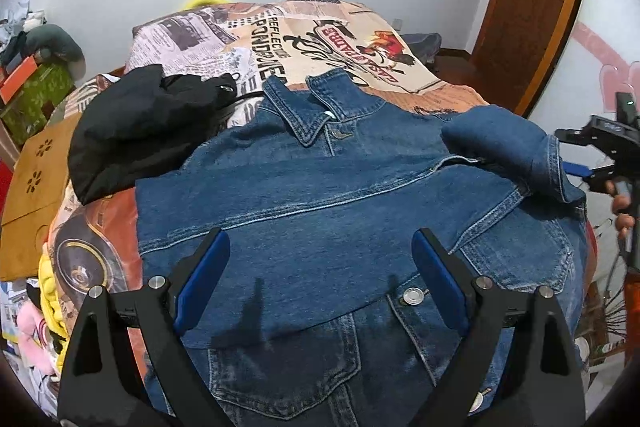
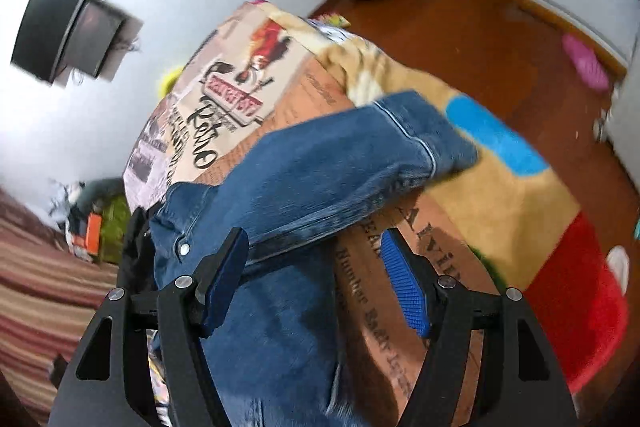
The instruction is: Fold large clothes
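black garment (image 1: 136, 139) just beside denim jacket (image 1: 344, 211) on printed bedspread (image 1: 320, 39)

Right claw (image 2: 316, 255) spread wide over the denim jacket (image 2: 280, 187), its sleeve (image 2: 352, 147) across the printed bedspread (image 2: 248, 75).

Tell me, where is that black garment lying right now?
In the left wrist view, the black garment lies bunched on the printed bedspread, at the left, touching the denim jacket's collar side.

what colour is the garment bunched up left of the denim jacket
Black, plain with no visible pattern. The bunched garment shows best in the left wrist view, beside the denim jacket.
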